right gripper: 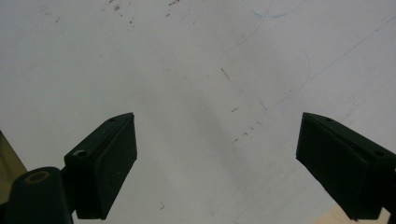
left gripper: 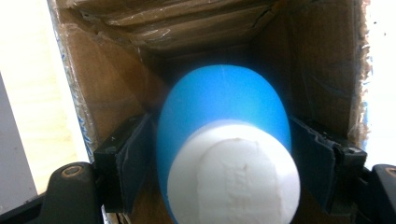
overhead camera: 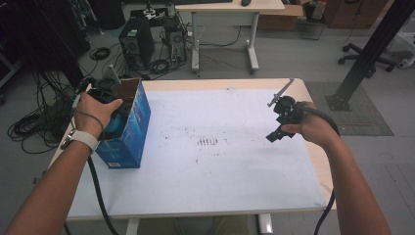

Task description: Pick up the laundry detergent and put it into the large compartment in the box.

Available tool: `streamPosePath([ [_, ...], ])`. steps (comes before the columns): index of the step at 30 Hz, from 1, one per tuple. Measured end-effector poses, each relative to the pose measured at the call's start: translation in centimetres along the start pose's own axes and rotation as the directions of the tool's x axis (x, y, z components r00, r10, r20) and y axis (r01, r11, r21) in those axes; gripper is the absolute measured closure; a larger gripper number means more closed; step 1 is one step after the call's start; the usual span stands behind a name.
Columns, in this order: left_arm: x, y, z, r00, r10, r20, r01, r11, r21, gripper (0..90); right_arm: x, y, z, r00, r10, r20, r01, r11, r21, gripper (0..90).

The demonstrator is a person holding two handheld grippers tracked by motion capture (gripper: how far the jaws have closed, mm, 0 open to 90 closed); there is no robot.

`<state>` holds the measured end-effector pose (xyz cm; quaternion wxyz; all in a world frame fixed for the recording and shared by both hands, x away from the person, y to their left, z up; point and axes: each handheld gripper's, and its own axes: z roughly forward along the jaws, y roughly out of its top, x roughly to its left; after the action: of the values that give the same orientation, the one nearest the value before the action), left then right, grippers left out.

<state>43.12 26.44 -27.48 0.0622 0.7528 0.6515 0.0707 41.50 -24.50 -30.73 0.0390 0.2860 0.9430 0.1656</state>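
A blue open-topped cardboard box stands at the left edge of the white table. My left gripper reaches down into it from above. In the left gripper view its jaws close from both sides on a blue bottle with a white cap, shut on it inside the brown box walls. The bottle's blue body peeks out of the box under the hand. My right gripper hovers over the table's right half, open, with nothing but bare tabletop between its jaws.
The tabletop carries faint scuffs and a dark smudge at its middle. Beyond the table are a computer tower, floor cables, a desk and a black post at right.
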Motion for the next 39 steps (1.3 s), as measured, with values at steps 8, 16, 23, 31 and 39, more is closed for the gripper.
streamPosePath([
  [8, 0.0, -0.1, -0.2, 1.0000, 0.002, 0.005, -0.002, 1.0000, -0.005, 23.7, 0.1, 0.1, -0.1, 1.0000, -0.004, 0.002, 0.004, 1.000, -0.004, 12.5],
  [16, 0.0, -0.2, -0.5, 1.0000, 0.007, 0.003, -0.007, 0.9999, -0.011, 23.3, 0.2, 0.1, -0.2, 1.0000, -0.005, 0.002, 0.005, 1.000, -0.002, 12.5],
  [23, -0.1, -0.2, -1.1, 0.9999, 0.016, 0.005, -0.016, 0.9997, -0.016, 19.0, 0.3, 0.1, -0.4, 1.0000, -0.006, 0.005, 0.006, 1.000, -0.003, 12.5],
  [31, -0.1, -0.3, -1.6, 0.9998, 0.016, 0.008, -0.015, 0.9996, -0.023, 18.1, 0.4, 0.0, -0.5, 1.0000, -0.006, 0.005, 0.006, 1.000, -0.008, 12.5],
  [39, -0.3, -0.3, -2.2, 0.9996, 0.021, 0.020, -0.020, 0.9993, -0.032, 17.0, 0.5, -0.1, -0.7, 1.0000, -0.006, 0.008, 0.006, 1.000, -0.013, 12.5],
])
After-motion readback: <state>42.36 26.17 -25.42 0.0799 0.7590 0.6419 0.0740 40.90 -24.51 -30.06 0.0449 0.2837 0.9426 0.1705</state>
